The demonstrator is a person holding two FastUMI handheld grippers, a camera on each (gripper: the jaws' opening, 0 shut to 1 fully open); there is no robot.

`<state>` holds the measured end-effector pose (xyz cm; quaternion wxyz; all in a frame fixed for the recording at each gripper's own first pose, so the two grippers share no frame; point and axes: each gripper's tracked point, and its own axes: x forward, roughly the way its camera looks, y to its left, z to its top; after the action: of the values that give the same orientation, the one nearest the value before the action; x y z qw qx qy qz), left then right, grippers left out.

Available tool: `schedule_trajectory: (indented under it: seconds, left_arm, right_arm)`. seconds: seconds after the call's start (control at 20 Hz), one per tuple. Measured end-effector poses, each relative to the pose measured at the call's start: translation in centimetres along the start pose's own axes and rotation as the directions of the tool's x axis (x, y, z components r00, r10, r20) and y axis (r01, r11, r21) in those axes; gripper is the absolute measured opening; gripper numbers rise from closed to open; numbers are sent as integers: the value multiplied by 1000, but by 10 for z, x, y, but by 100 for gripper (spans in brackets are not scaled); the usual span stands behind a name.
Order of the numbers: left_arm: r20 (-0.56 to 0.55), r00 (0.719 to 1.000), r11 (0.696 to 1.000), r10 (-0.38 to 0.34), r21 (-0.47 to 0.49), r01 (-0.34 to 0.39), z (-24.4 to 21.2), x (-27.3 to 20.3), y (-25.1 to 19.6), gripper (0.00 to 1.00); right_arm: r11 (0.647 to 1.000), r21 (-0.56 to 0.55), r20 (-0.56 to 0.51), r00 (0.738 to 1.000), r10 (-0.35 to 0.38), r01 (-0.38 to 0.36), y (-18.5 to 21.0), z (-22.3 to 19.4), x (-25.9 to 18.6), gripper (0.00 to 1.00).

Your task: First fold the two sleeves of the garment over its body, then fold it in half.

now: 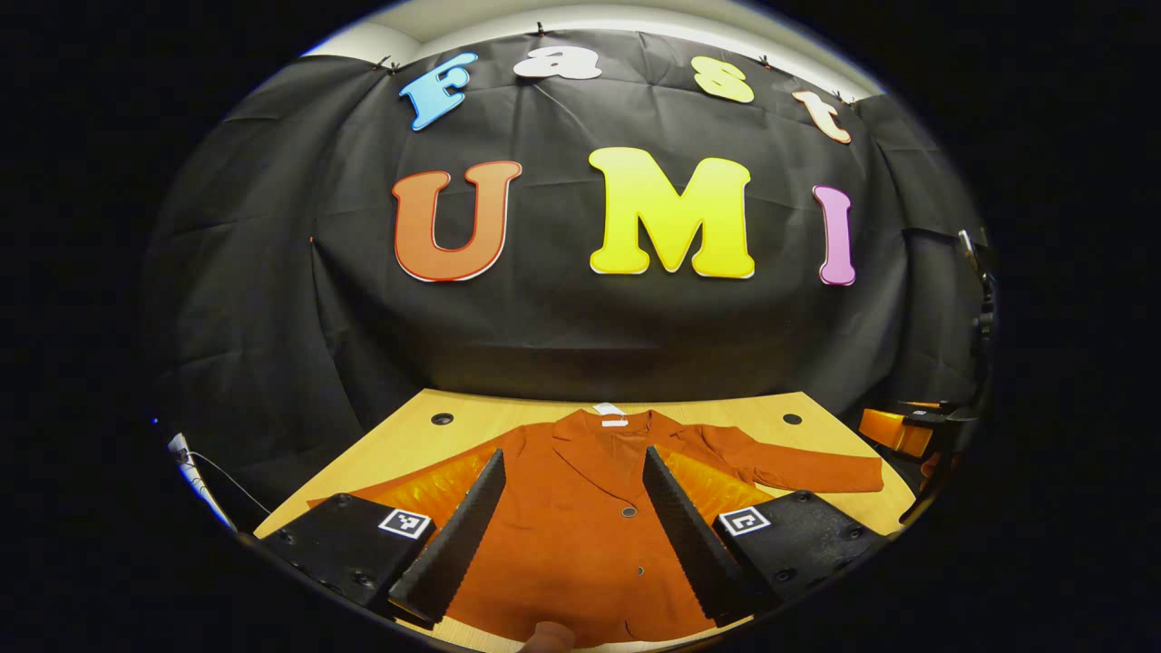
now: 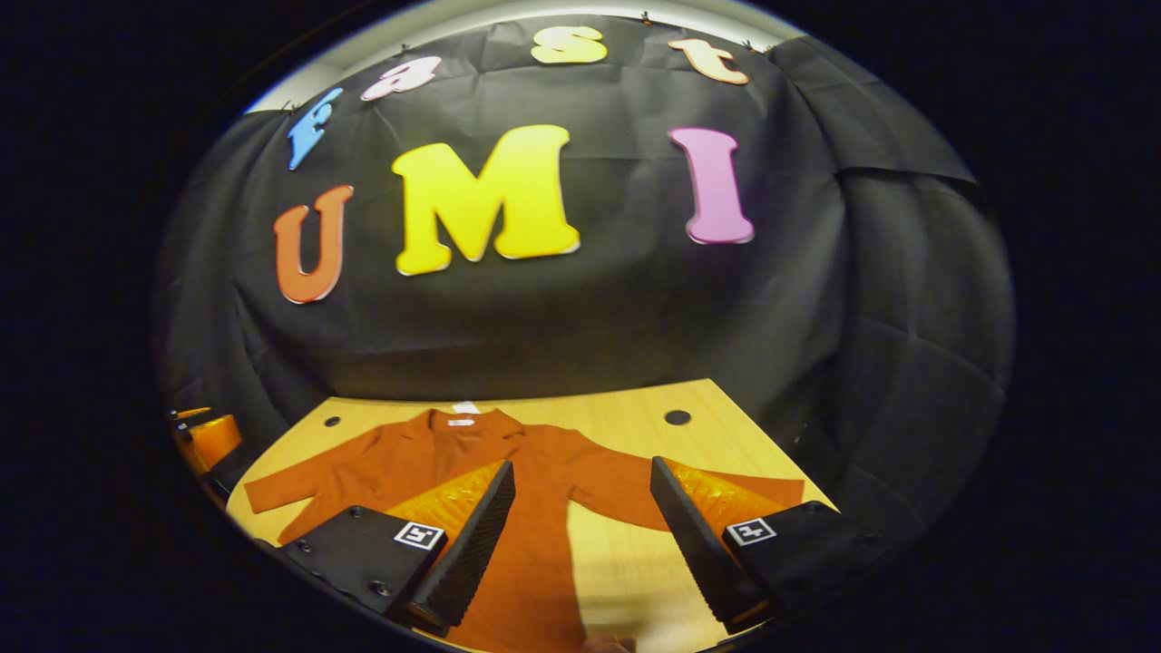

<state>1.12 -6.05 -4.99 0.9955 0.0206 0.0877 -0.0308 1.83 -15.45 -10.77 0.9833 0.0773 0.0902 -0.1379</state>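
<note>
Rust-orange jacket [image 1: 580,517] lies flat, front side up, on the wooden counter [image 1: 726,413], collar and white neck label toward the booth's back wall, hem toward the operator. Both sleeves are spread outward, away from the body; neither is folded over, so by my reading the first step is not yet begun. Left sleeve [image 2: 281,490], as seen in the right gripper view, runs out toward the counter's left edge; the right sleeve [image 2: 626,494] angles out over bare wood toward the right edge. Left gripper [image 1: 571,526] hovers above the jacket's button front, jaws wide apart, holding nothing. Right gripper [image 2: 580,535] hovers over the jacket's right flank and the wood beside it, jaws equally wide, nothing between them. In the left gripper view a further orange-and-black object sits at far right; too small to identify with confidence. Judgement on technique: each gripper should travel outward to its own sleeve and pinch near the cuff, taking only the sleeve cloth, not the body panel under it. Lift just enough to clear the fabric, carry the cuff across the chest, lay it flat without twisting. The cloth looks soft and will likely drag; a low, slow arc should keep the body from shifting on the counter.
</note>
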Motion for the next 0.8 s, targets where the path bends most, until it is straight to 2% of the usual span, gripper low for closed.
schedule_trajectory:
  seconds: [0.15, 0.3, 0.55, 0.6, 0.65, 0.7, 0.8]
  left_arm:
    - [-47, 999, 1000, 8, 11, -7, -13, 4, -13, 99]
    - [-89, 996, 1000, 28, 15, -27, -22, 11, -26, 99]
    - [-126, 990, 998, 56, 33, -52, -30, 16, -55, 99]
    - [-133, 989, 998, 57, 33, -53, -33, 16, -61, 99]
    - [-139, 989, 998, 57, 31, -54, -36, 16, -67, 99]
    - [-146, 988, 998, 58, 29, -55, -37, 14, -72, 99]
    - [-158, 986, 998, 58, 31, -54, -41, 11, -80, 99]
  right_arm:
    - [994, 15, -65, 993, -103, 104, -59, -28, 31, 97]
    - [983, 20, -143, 974, -176, 180, -111, -57, 57, 97]
    - [962, 23, -287, 923, -255, 273, -180, -101, 94, 94]
    - [959, 24, -313, 913, -260, 281, -191, -109, 100, 97]
    - [956, 19, -331, 905, -269, 291, -201, -114, 106, 94]
    - [952, 7, -351, 893, -283, 305, -210, -120, 112, 97]
    - [947, -12, -386, 872, -300, 321, -227, -132, 113, 97]
